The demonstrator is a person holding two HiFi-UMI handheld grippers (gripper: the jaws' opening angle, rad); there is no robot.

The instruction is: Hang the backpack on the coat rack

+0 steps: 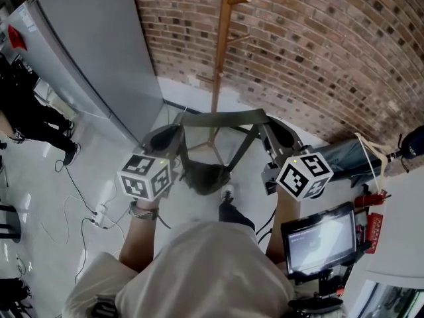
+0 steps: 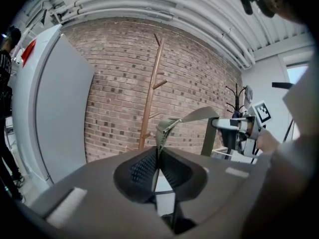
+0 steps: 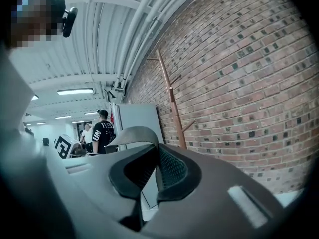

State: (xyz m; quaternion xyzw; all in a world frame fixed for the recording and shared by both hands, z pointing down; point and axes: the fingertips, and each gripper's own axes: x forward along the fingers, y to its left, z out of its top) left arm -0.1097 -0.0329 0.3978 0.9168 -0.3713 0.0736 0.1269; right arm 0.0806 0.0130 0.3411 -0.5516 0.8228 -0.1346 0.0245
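Left gripper [image 1: 173, 132]: jaws closed tight on the left end of the strap [image 1: 224, 117].
Backpack [image 1: 205, 175]: hangs below the strap, between the two grippers, well short of the rack.
Coat rack [image 1: 222, 52]: upright ahead, against the brick wall [image 1: 318, 45]; visible pegs bare.
Right gripper [image 1: 270, 132]: jaws pinched on the strap's right end.
Step in hand: judged to be the carry toward the rack, strap held spread.
Next move: lift the strap above a peg [image 1: 240, 0], lower it on, then release.

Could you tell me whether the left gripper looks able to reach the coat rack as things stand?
Probably yes, with a step forward: nothing stands between the left gripper and the coat rack, though it is shut on the strap.
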